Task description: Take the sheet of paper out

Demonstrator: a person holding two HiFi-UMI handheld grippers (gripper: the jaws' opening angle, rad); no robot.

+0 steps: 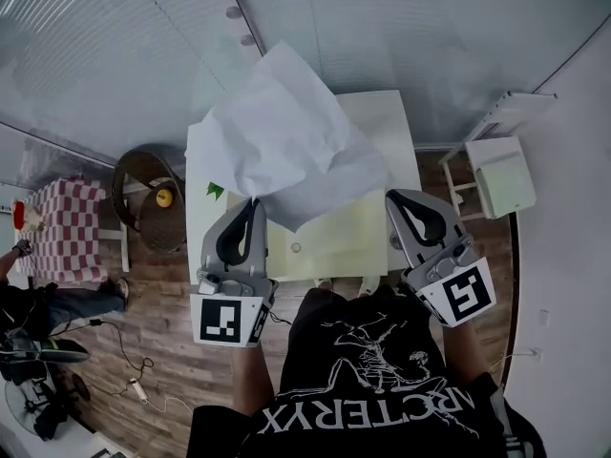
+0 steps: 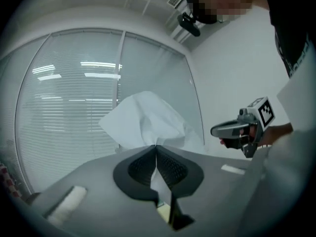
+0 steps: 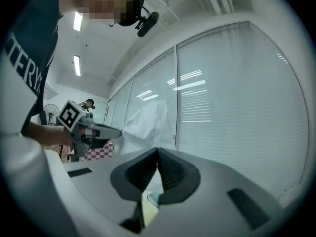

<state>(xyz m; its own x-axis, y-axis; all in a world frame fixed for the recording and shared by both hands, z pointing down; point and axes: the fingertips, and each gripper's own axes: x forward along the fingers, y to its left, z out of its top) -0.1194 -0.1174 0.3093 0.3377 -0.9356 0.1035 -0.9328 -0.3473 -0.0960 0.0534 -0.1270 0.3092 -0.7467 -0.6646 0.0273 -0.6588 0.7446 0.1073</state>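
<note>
Black shirt (image 1: 372, 380) up close, and just past it the left gripper (image 1: 253, 201) fingers are pinching the sheet of paper (image 1: 286, 141), which billows above the bench (image 1: 377, 122). Right gripper (image 1: 391, 196) fingers are pressed together, empty. Extraction looks done; next, likely lay it flat.

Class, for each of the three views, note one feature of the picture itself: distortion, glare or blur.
Head view: the wide lens bows the slatted window blinds; the crumpled white sheet of paper looks evenly lit. Left gripper view: fisheye picture with dark corners; bright streaks of glare lie on the blinds. Right gripper view: the same dark corners, and glare streaks on the blinds.
</note>
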